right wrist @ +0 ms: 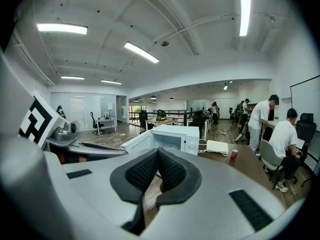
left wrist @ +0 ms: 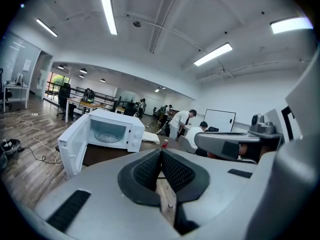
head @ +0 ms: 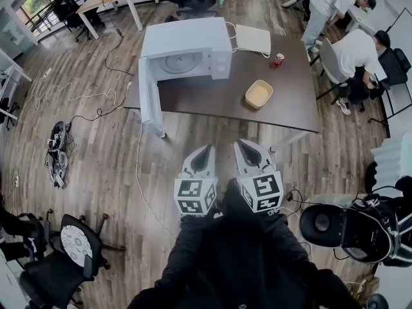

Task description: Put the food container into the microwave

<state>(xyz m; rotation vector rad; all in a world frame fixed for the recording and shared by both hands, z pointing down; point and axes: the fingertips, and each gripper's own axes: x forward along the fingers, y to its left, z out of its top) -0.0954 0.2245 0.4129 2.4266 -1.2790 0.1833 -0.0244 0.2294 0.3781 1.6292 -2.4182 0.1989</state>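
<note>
Microwave (head: 187, 50) is seen on the desk (head: 212, 98), door (head: 149, 98) swung open. Left gripper (head: 205, 150) and right gripper (head: 243, 145) are held side by side, short of the microwave, both clenched on nothing. Container (head: 259, 94) is seen right of the microwave on the desk, can (head: 279, 59) also to the right.

No legible text or numbers, red can (head: 279, 59) print too small
</note>
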